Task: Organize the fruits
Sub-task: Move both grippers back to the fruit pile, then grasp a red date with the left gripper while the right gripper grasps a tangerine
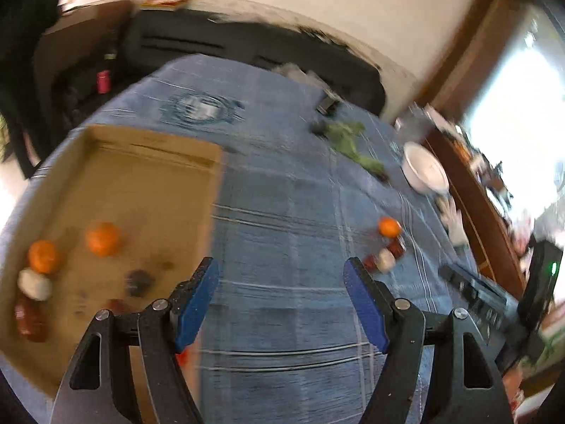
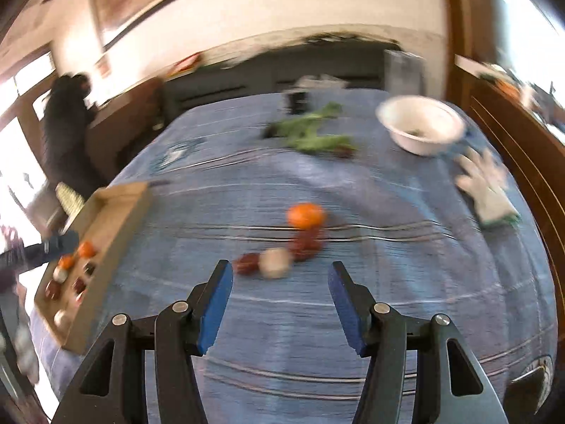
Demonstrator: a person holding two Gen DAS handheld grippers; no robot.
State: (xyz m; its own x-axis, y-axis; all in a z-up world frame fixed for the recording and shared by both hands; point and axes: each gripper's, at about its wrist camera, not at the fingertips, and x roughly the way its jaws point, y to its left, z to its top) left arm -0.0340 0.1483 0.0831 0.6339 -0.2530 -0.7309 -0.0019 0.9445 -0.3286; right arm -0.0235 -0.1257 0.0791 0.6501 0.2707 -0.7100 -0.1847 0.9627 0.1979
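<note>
A shallow cardboard tray (image 1: 148, 148) lies on the blue cloth at the left and holds two oranges (image 1: 102, 238), a pale round fruit (image 1: 34, 284), a dark one and red ones. It also shows in the right wrist view (image 2: 116, 219). A loose group lies on the cloth: an orange (image 2: 305, 215), a red fruit (image 2: 306, 242), a pale fruit (image 2: 274, 262) and a dark red one (image 2: 247, 263). My left gripper (image 1: 280, 304) is open and empty beside the tray's right edge. My right gripper (image 2: 280, 305) is open and empty, just short of the loose group.
A white bowl (image 2: 420, 129) stands at the far right, leafy greens (image 2: 310, 134) lie behind the fruit, and a white glove (image 2: 489, 183) lies near the right edge. A wooden rail (image 2: 522, 148) borders the right side. Both views are motion-blurred.
</note>
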